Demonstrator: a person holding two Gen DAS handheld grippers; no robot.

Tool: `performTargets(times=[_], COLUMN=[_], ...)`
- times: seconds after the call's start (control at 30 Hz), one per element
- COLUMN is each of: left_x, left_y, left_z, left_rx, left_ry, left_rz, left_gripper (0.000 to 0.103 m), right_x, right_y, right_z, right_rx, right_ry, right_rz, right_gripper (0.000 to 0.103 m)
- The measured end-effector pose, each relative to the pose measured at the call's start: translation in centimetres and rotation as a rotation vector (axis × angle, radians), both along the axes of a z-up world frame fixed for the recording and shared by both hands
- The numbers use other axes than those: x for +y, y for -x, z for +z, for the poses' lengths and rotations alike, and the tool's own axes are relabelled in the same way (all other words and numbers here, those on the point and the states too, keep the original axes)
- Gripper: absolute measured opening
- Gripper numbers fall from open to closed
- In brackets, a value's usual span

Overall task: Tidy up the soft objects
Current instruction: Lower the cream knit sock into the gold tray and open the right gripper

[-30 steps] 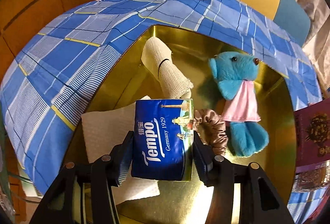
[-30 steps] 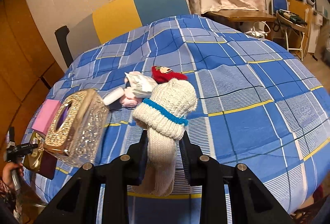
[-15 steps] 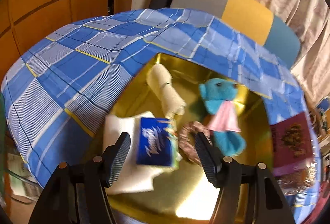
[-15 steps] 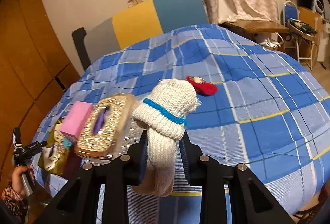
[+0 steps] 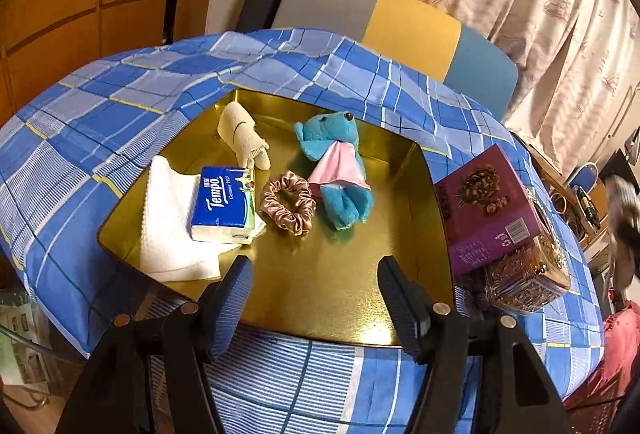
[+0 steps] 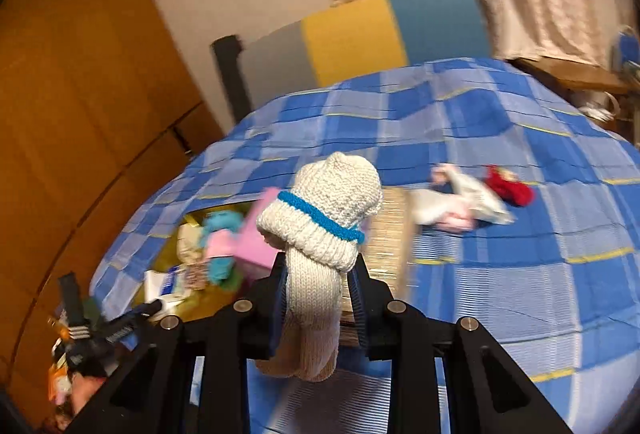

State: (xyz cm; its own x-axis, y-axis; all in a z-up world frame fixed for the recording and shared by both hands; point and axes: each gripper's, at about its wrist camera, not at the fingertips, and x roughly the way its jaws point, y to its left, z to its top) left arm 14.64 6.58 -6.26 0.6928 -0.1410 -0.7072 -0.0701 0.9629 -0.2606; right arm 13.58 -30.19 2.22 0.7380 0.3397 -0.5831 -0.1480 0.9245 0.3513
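My left gripper point(image 5: 316, 286) is open and empty, held above the near edge of a gold tray point(image 5: 332, 282). In the tray lie a blue Tempo tissue pack point(image 5: 222, 202) on a white cloth point(image 5: 172, 230), a beige bandage roll point(image 5: 240, 136), a pink-brown scrunchie point(image 5: 286, 200) and a blue plush toy point(image 5: 334, 166). My right gripper point(image 6: 320, 286) is shut on a cream knitted sock with a blue stripe point(image 6: 320, 226), held above the checked tablecloth. A white-and-pink soft item point(image 6: 460, 208) and a red one point(image 6: 510, 188) lie on the cloth to the right.
A purple box point(image 5: 486, 210) rests on an ornate gold tissue box point(image 5: 528, 274) right of the tray. The table carries a blue checked cloth point(image 5: 100, 122). A grey, yellow and blue chair point(image 5: 400, 26) stands behind it. Curtains hang at the back right.
My left gripper opened, left the Tempo pack on the white cloth in the tray and drew back. My right gripper carried the sock leftward toward the tray.
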Motion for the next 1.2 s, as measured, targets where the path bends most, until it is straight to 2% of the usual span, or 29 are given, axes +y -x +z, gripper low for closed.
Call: performTargets(times=[0.1, 0.3, 0.53, 0.87, 1.07, 1.13, 1.2], left_x=[0.5, 2.8, 4.7, 5.6, 5.9, 5.9, 5.7], left_y=[0.8, 1.9, 2.1, 2.4, 2.2, 2.2, 2.1], left_z=[0.2, 0.2, -0.5, 0.0, -0.5, -0.6, -0.7], left_rx=[-0.023, -0.06, -0.025, -0.041, -0.02, -0.017, -0.01], left_ry=[-0.01, 0.027, 0.06, 0.083, 0.095, 0.096, 0.093], left_rz=[0.019, 0.082, 0.127, 0.152, 0.157, 0.156, 0.15], left_gripper=[0.066, 0.066, 0.066, 0.066, 0.066, 0.066, 0.066], right_x=[3.9, 12.0, 18.2, 22.5, 23.5, 23.6, 23.3], right_y=[-1.0, -3.7, -8.9, -15.9, -18.0, -18.7, -19.0], right_z=[0.4, 0.2, -2.7, -7.6, -9.4, -9.9, -9.8], right_rx=[-0.007, 0.009, 0.108, 0.223, 0.234, 0.236, 0.237], right_ry=[0.011, 0.038, 0.124, 0.303, 0.413, 0.46, 0.463], right_rz=[0.068, 0.185, 0.175, 0.119, 0.074, 0.046, 0.016], right_gripper=[0.029, 0.029, 0.029, 0.03, 0.034, 0.043, 0.048])
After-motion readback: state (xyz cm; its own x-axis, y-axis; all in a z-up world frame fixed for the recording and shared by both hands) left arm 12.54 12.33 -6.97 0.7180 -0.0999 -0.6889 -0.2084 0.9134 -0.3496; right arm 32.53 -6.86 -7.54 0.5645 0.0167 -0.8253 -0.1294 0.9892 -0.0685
